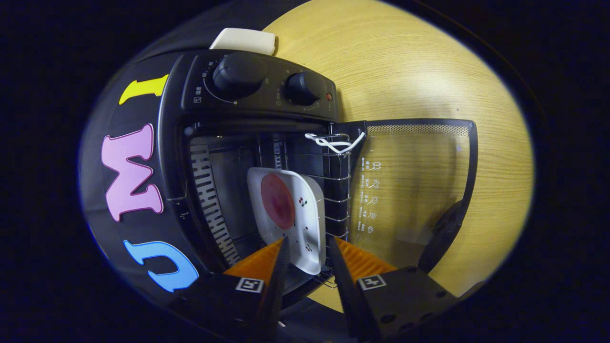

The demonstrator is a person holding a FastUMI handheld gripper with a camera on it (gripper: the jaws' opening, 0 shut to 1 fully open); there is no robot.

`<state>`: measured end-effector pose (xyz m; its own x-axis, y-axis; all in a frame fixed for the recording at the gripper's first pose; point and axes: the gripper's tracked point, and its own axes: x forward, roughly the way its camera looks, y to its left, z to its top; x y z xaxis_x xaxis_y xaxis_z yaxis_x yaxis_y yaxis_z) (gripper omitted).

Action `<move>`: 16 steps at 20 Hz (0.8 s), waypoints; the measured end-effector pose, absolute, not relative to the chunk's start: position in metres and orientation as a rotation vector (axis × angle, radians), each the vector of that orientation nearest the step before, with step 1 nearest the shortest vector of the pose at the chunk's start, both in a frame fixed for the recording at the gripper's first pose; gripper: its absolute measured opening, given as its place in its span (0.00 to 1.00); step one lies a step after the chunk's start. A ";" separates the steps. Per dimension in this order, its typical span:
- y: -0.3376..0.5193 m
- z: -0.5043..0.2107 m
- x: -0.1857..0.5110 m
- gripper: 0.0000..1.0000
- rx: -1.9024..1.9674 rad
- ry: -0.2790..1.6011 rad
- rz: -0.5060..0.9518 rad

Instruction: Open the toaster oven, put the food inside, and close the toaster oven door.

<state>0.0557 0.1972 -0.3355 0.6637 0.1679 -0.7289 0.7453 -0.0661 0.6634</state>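
Black toaster oven (248, 143), glass door (414, 190) open. White square plate (305, 224) with red food slice (277, 201) on wire rack (339, 190); gripper (307, 252) fingers spread at plate's near edge.

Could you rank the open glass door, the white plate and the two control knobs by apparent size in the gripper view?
1. Glass door
2. White plate, lying between the open claw fingers
3. Left knob
4. Right knob, only slightly smaller; fisheye distortion makes this unsure.

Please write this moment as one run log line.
door: open | plate with food: inside oven on rack | gripper: open, fingers astride plate rim
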 end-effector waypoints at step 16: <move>0.198 -0.288 -0.028 0.99 1.094 1.037 -0.115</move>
<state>-0.0275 0.1976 -0.2880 0.5515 0.3910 -0.7369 0.5431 0.5022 0.6729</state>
